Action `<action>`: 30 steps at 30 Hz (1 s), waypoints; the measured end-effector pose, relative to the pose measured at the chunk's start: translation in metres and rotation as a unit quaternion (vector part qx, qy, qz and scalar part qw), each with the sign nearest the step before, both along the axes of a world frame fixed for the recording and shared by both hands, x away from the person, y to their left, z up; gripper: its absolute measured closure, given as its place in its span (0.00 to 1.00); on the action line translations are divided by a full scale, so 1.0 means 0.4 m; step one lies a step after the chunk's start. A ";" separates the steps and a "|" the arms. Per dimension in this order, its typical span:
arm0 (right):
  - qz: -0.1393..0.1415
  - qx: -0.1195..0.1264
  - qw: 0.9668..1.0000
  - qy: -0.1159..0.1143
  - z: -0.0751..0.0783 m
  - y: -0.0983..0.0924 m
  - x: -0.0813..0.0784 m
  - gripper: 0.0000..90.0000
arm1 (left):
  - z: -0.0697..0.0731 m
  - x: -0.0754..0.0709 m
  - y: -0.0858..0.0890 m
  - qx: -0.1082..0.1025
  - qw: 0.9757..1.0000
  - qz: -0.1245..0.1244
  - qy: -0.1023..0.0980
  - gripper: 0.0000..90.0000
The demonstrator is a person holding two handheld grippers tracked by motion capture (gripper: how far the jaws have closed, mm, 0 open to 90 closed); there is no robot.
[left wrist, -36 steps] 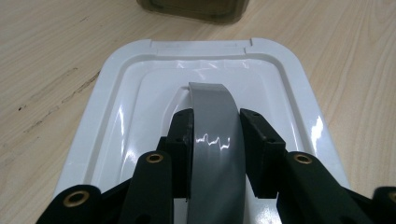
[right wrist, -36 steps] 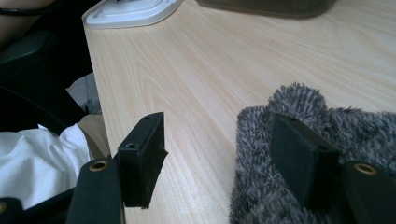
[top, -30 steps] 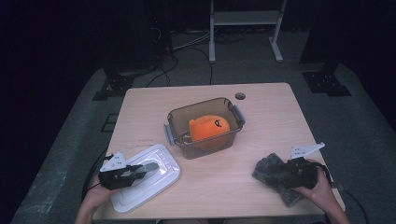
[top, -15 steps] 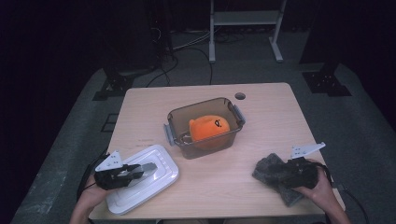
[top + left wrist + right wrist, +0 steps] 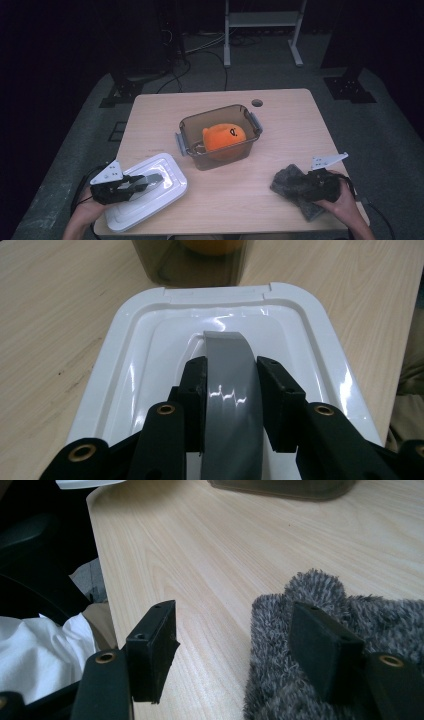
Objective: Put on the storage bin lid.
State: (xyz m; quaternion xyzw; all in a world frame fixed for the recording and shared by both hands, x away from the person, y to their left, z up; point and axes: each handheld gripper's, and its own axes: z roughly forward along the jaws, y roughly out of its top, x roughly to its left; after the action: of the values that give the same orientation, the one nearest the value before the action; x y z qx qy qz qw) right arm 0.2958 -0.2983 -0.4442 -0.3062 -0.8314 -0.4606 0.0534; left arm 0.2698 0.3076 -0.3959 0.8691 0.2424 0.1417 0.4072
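Clamped between the jaws of the left gripper (image 5: 231, 405), a grey handle (image 5: 229, 390) is held on top of a white lid (image 5: 145, 190), which is seen at the near left corner of the wooden table (image 5: 280, 120). Well apart from it, the right gripper (image 5: 235, 650) is kept with its jaws spread wide, one of them resting on a grey fuzzy cloth (image 5: 320, 630) at the near right. Between them, farther back, an orange plush toy (image 5: 224, 137) is contained in a clear brown bin (image 5: 190, 127).

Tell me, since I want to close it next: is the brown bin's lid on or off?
Off. The white lid lies on the table beside the open bin; the left gripper clamps its grey handle.
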 end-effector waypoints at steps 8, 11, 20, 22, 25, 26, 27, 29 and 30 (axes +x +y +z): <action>-0.001 -0.001 1.000 0.000 -0.001 -0.001 0.000 0.39 | 0.049 -0.018 0.022 -0.011 1.000 -0.003 -0.008 0.74; -0.001 -0.001 1.000 0.000 0.000 -0.001 0.000 0.39 | 0.062 -0.022 0.024 -0.013 1.000 -0.004 -0.012 0.74; -0.002 -0.003 1.000 0.002 -0.002 -0.001 0.001 0.39 | 0.120 -0.025 0.027 -0.022 0.999 -0.007 -0.030 0.74; -0.002 -0.003 1.000 0.002 -0.002 -0.001 0.001 0.39 | 0.130 -0.020 0.025 -0.021 0.999 -0.008 -0.034 0.74; -0.002 -0.004 1.000 0.002 -0.002 -0.001 0.001 0.39 | 0.152 -0.012 0.019 -0.026 0.999 -0.011 -0.041 0.74; -0.002 -0.004 1.000 0.003 -0.003 -0.001 0.001 0.39 | 0.158 -0.010 0.017 -0.028 0.999 -0.013 -0.042 0.74; -0.002 -0.004 1.000 0.003 -0.003 -0.001 0.001 0.39 | 0.167 -0.007 0.012 -0.030 0.998 -0.014 -0.046 0.74; -0.002 -0.003 1.000 0.004 -0.003 -0.002 0.001 0.39 | 0.180 0.000 0.005 -0.028 0.998 -0.018 -0.051 0.74; -0.002 -0.003 1.000 0.004 -0.003 -0.001 0.002 0.39 | 0.186 0.004 0.001 -0.029 0.998 -0.017 -0.055 0.74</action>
State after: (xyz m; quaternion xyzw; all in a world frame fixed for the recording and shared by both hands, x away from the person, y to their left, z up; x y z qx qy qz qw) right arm 0.2965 -0.2988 -0.4454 -0.3096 -0.8321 -0.4570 0.0546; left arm 0.2714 0.3080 -0.3215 0.8517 0.2094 0.1750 0.4475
